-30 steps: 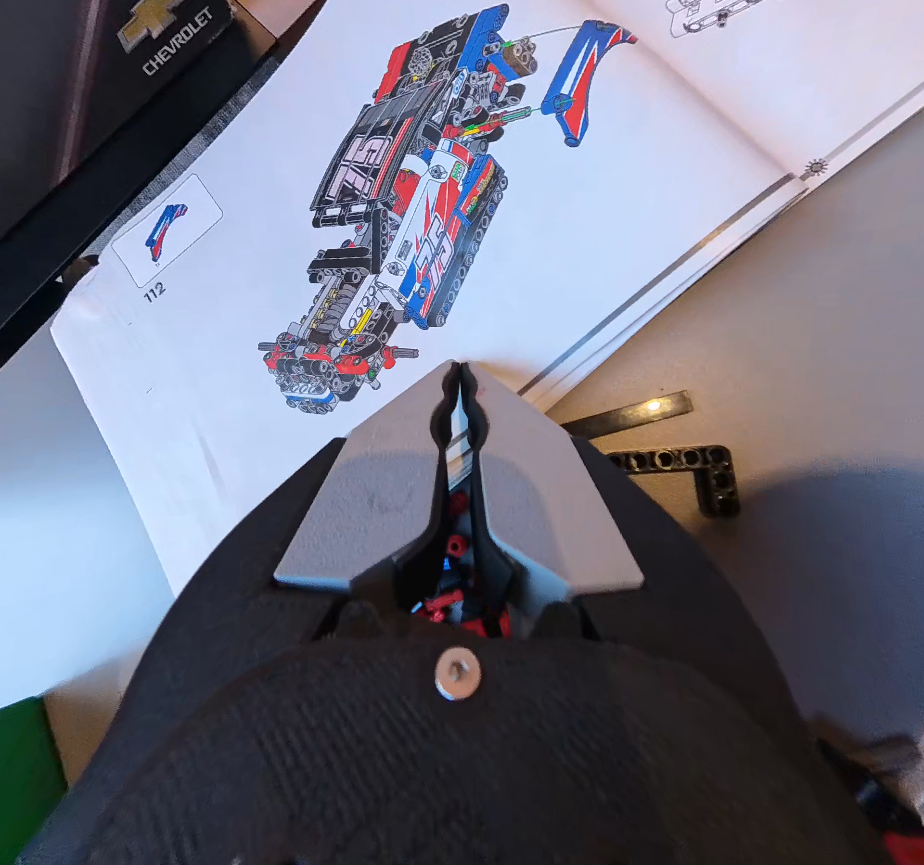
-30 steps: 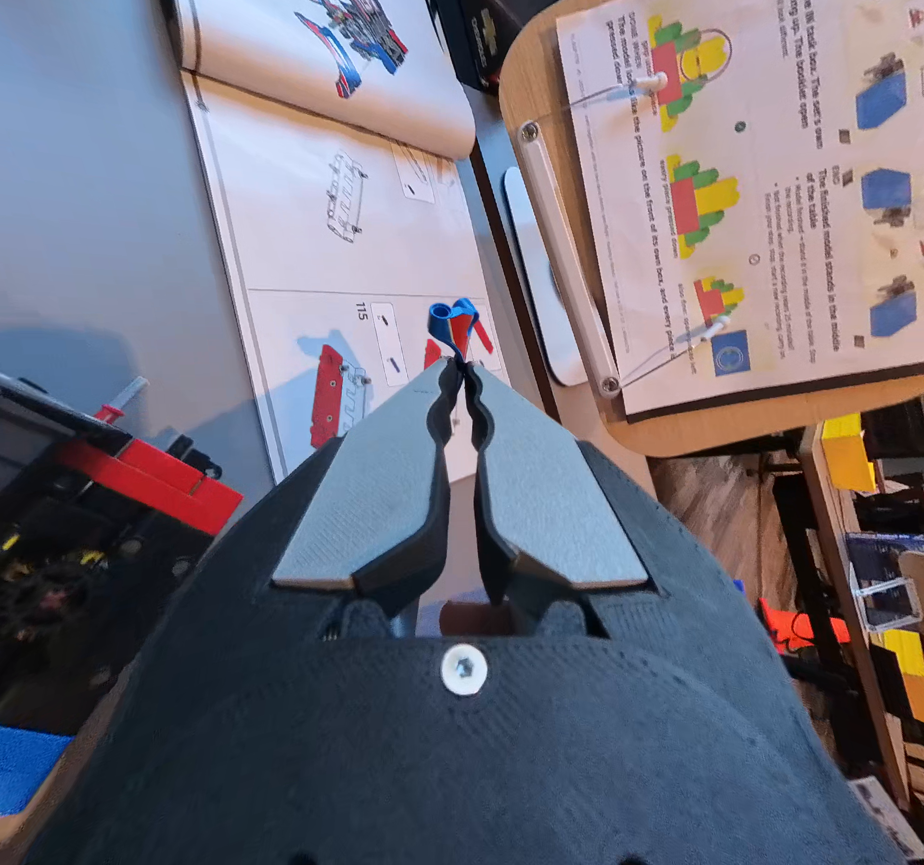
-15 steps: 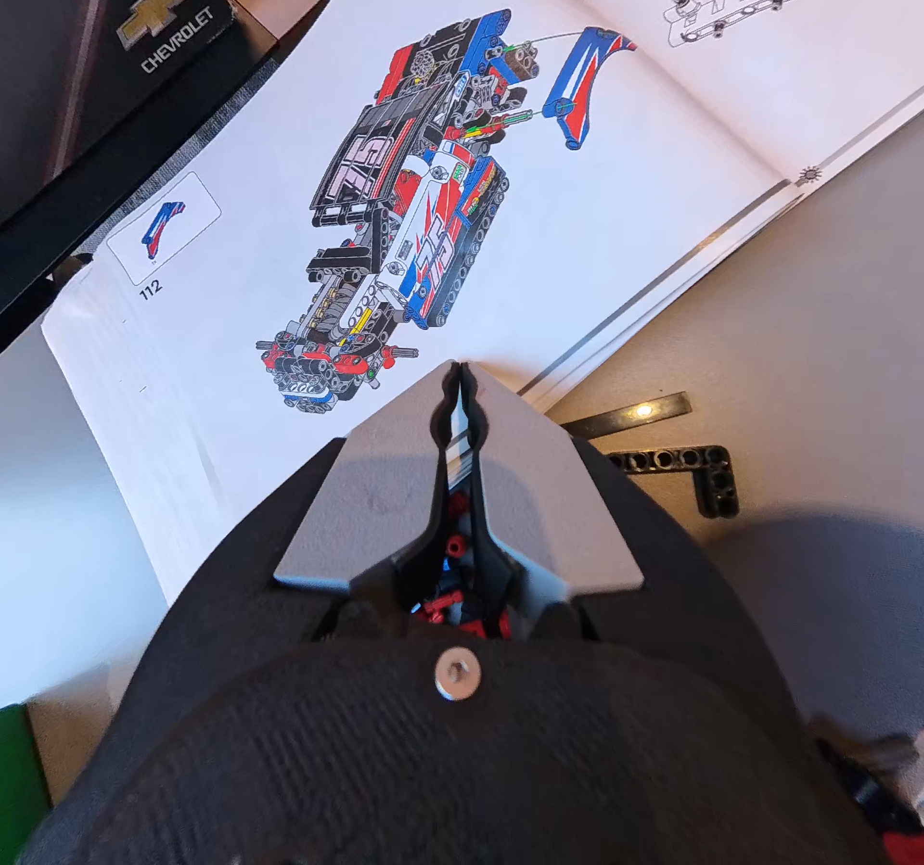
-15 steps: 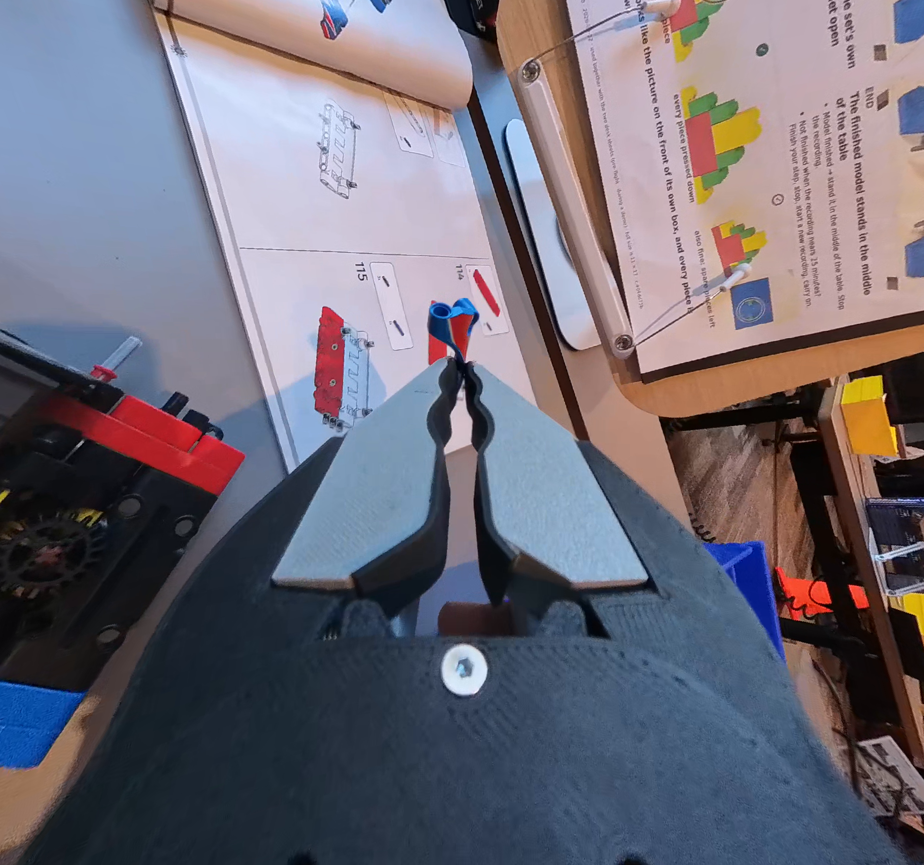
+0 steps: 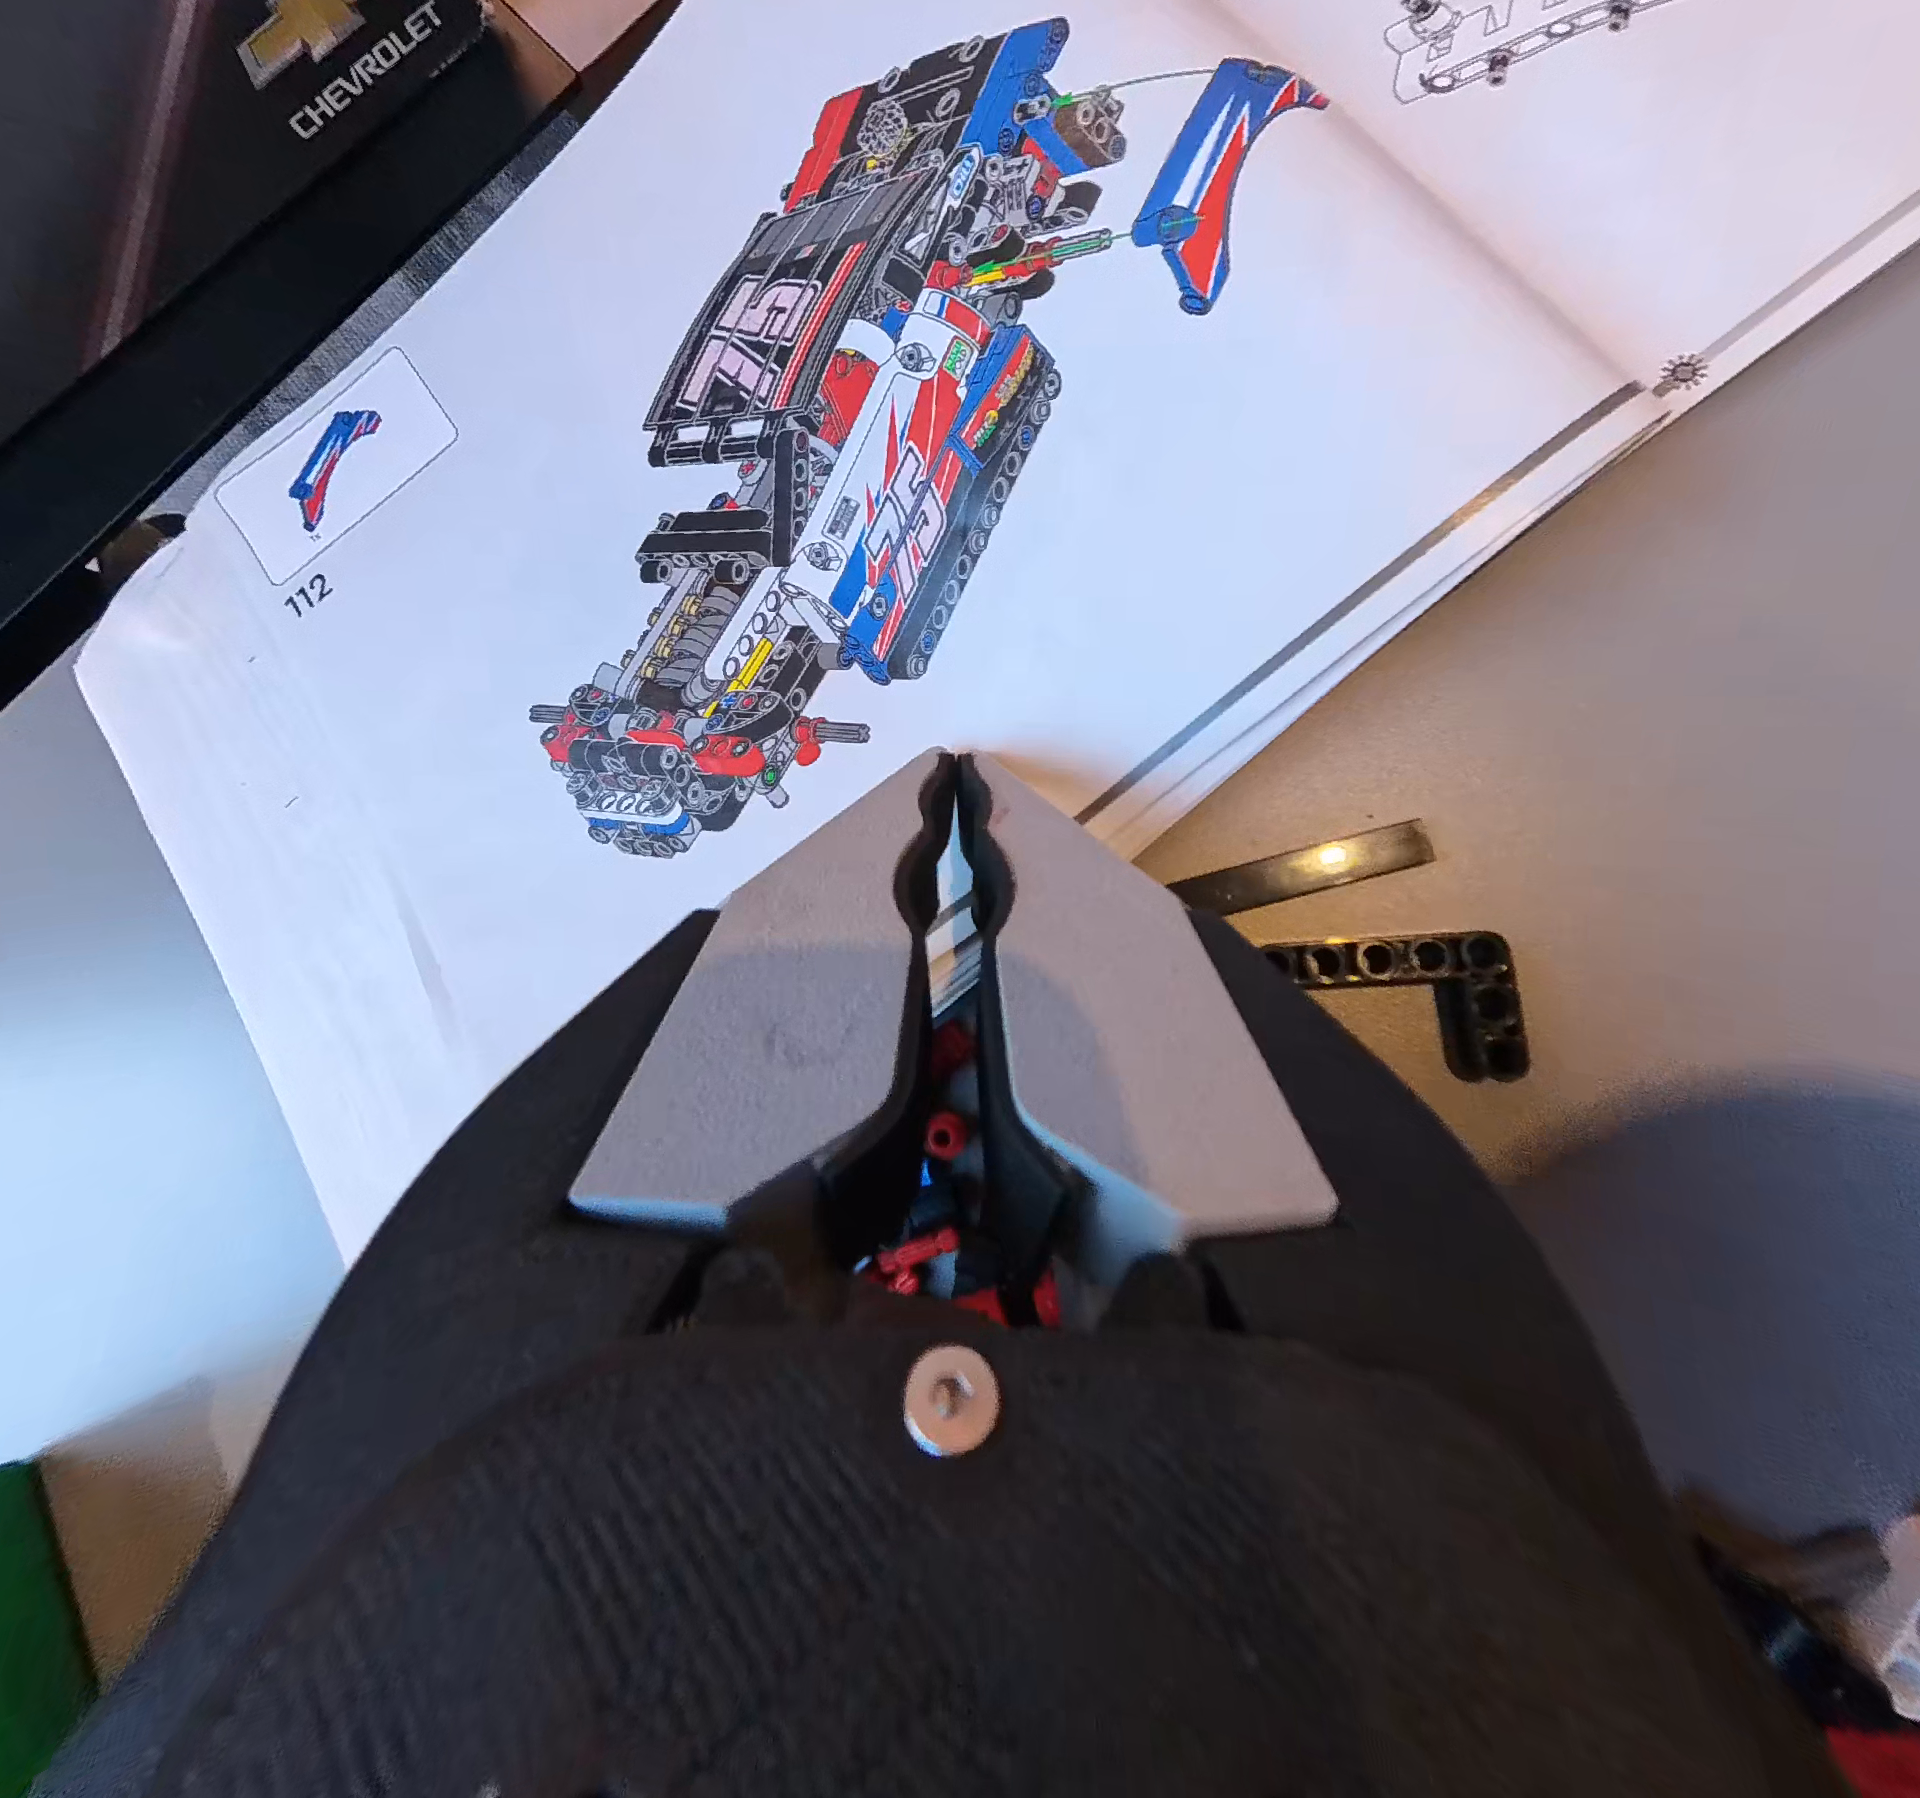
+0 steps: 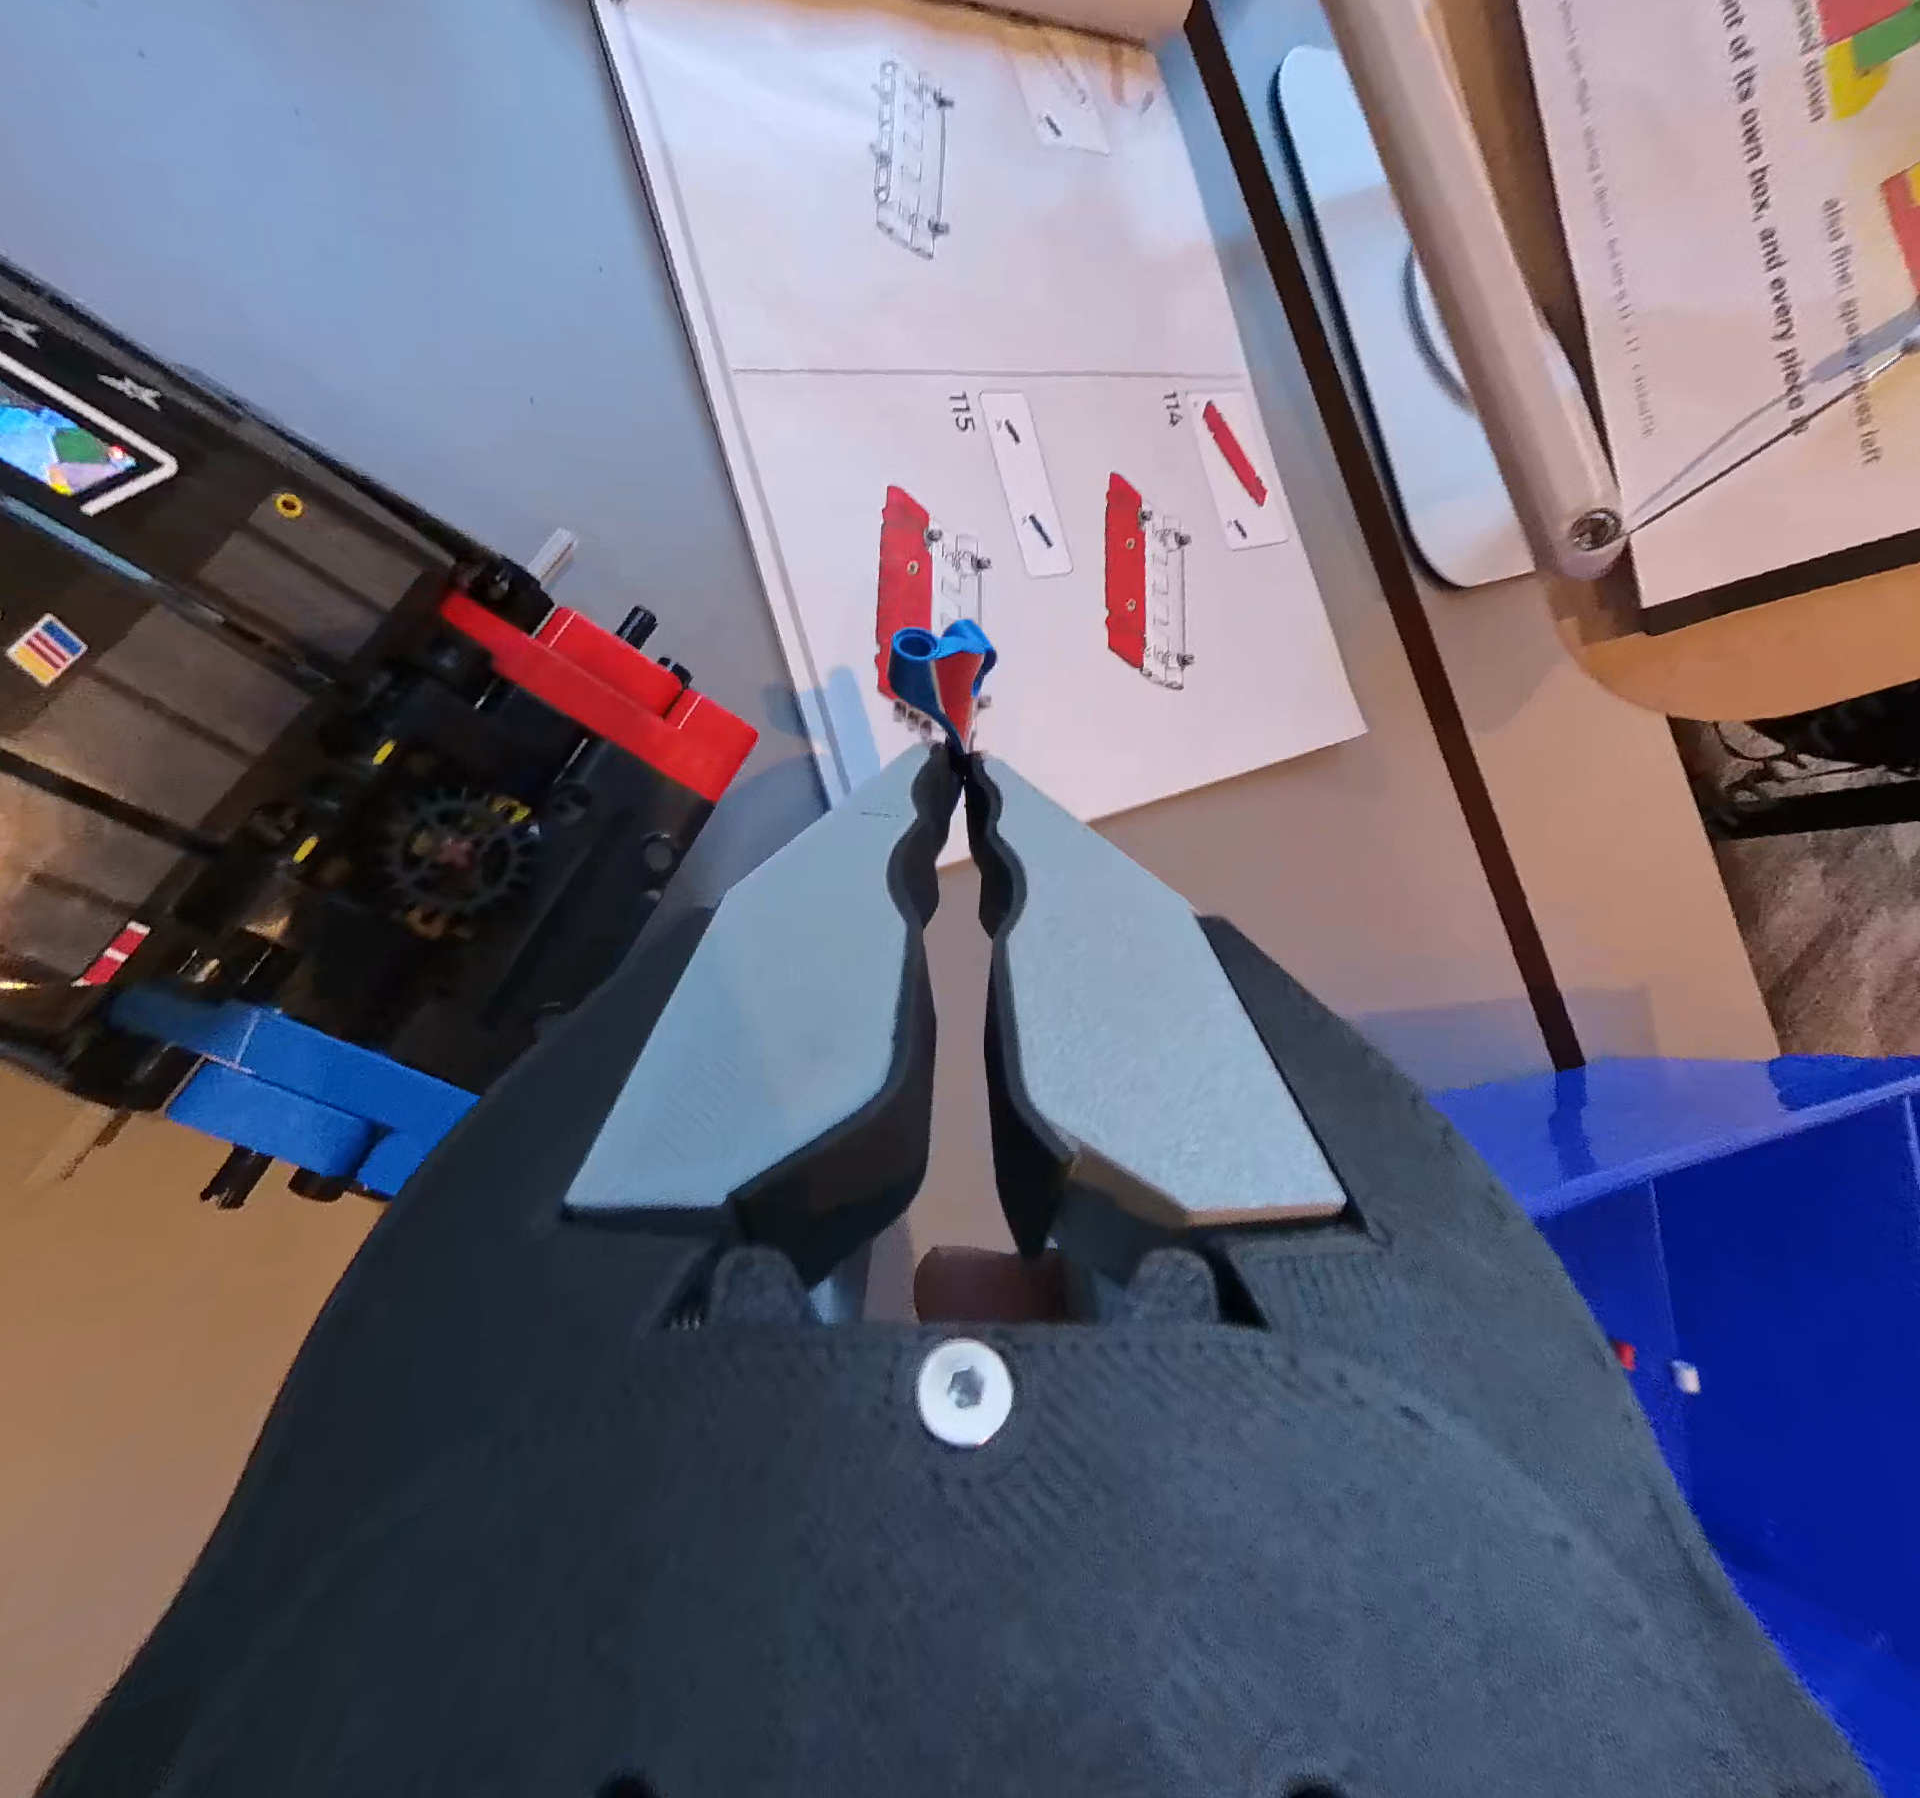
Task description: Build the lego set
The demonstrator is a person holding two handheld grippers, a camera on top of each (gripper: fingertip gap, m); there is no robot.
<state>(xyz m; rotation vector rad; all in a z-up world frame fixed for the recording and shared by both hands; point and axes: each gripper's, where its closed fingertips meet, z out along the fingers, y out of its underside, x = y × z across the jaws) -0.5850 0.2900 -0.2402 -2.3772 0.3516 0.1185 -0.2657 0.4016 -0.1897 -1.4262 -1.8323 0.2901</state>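
My right gripper (image 6: 956, 761) is shut on a curved blue and red panel piece (image 6: 940, 683), which sticks out past the fingertips above the open instruction booklet (image 6: 935, 221). The partly built black, red and blue car model (image 6: 312, 761) lies on the table to its left. My left gripper (image 5: 954, 763) is shut and empty, and hovers over the near edge of the booklet (image 5: 520, 813), whose page shows the car. A black L-shaped beam (image 5: 1455, 990) and a thin black strip (image 5: 1320, 860) lie on the table to the left gripper's right.
A black box (image 5: 208, 107) lies beyond the booklet at the upper left. A blue bin (image 6: 1714, 1281) stands at the lower right. A wooden board with a printed sheet (image 6: 1714, 242) and a grey plate (image 6: 1382, 325) sit to the right of the booklet. Small red pieces (image 5: 940, 1135) show under the left gripper.
My right gripper has moved down and towards the car model with the panel held; the model and the blue bin now fill more of its view. The left gripper has barely moved.
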